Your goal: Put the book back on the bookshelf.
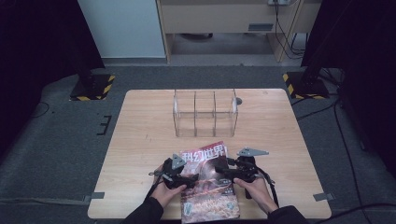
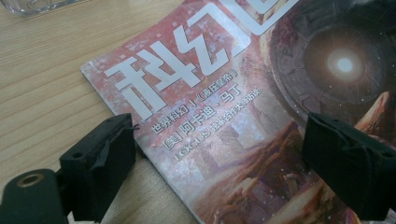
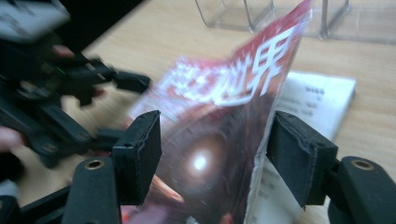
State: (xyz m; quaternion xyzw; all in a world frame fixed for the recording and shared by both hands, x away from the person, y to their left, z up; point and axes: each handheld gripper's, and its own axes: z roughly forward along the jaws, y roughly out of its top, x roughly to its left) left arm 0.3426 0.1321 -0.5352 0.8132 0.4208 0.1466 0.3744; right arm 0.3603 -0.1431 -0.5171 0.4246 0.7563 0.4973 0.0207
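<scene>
A pale wooden table (image 1: 140, 140) on grey carpet, black curtains to either side. At its near edge lies a magazine (image 1: 208, 184), its glossy cover a rust-red scene with a glowing ring of light and large white Chinese title characters.

The left gripper (image 1: 184, 179) sits at the magazine's left edge, jaws apart: in the left gripper view one pad rests on the wood just beside the cover's edge, the other stands over the printed cover (image 2: 243, 116); whether either pad touches the paper cannot be told.

The right gripper (image 1: 223, 173) meets the right edge. In the right gripper view its jaws stand partly open with the front cover (image 3: 219, 140) raised on edge between them, a white inner page (image 3: 313, 102) lying flat behind. The cover is blurred here, and contact with the pads is hard to make out.

The magazine's lower end is cut off by the frame in the high view. Beyond, mid-table, stands a clear rack (image 1: 205, 113) with three compartments.
</scene>
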